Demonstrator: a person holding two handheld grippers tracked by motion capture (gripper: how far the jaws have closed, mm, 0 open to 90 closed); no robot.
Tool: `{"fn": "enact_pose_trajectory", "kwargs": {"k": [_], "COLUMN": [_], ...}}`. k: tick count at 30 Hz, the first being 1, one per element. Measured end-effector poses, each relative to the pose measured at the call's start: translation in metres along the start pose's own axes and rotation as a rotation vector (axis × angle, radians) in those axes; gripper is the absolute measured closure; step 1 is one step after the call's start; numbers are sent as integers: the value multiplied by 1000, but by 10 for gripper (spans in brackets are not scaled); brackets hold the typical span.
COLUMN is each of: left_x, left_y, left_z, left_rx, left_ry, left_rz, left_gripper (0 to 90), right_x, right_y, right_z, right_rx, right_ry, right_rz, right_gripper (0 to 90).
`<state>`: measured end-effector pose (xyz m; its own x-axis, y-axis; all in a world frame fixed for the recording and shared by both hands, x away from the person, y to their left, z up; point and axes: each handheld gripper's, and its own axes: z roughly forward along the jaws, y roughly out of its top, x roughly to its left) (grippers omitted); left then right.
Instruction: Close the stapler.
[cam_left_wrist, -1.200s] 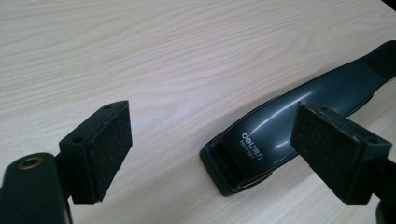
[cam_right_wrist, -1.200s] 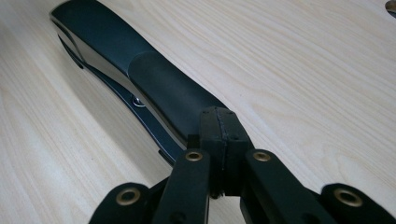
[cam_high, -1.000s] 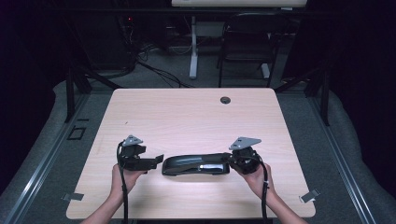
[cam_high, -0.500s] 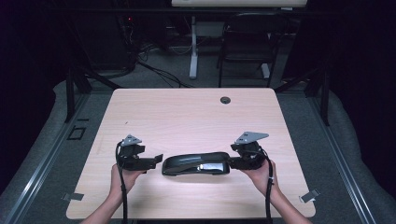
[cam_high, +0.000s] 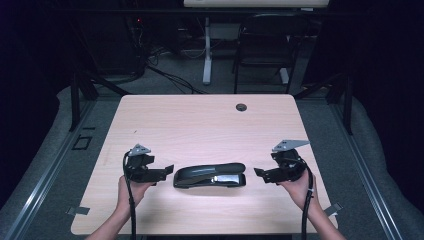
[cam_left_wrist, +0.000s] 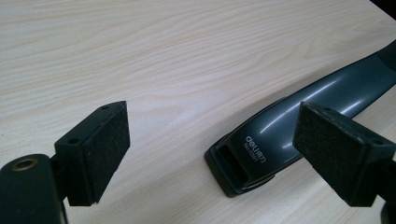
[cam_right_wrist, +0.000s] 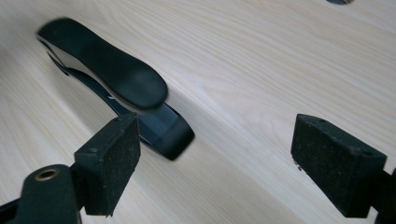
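Note:
A dark grey stapler (cam_high: 210, 176) lies flat on the wooden table (cam_high: 200, 125), near the front edge. My left gripper (cam_high: 169, 170) stands open just off the stapler's left end, with nothing between its pads; in the left gripper view the stapler (cam_left_wrist: 299, 126) lies ahead and to the right of the gap. My right gripper (cam_high: 257, 173) is a short way off the stapler's right end. Its jaws have just been opening and stand wide apart with only bare table between them. In the right gripper view the stapler (cam_right_wrist: 116, 84) lies up and to the left.
A small round dark grommet (cam_high: 241, 107) sits near the table's far edge. Beyond the table stand a dark chair (cam_high: 265, 45) and a white desk leg (cam_high: 206, 55) with cables on the floor. The tabletop runs bare around the stapler.
My right gripper has let go of the stapler's right end, opened and drawn back to the right. The left gripper and the stapler have stayed in place.

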<state>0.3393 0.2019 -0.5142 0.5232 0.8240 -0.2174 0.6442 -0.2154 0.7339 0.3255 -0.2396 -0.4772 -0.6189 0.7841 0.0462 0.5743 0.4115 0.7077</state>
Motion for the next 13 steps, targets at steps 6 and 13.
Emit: {"fn": "enact_pose_trajectory", "kwargs": {"k": [6,13], "left_x": [3,7], "left_y": [0,0], "left_z": [0,5], "left_rx": [-8,10], "left_ry": [4,1], "left_rz": [-11,-15], "left_gripper": [104,55], "right_x": [-16,-23], "right_y": [-17,-36], "right_z": [3,19], "right_rx": [98,262], "right_ry": [-33,-104], "right_rz": [31,-19], "right_gripper": [75,0]}}
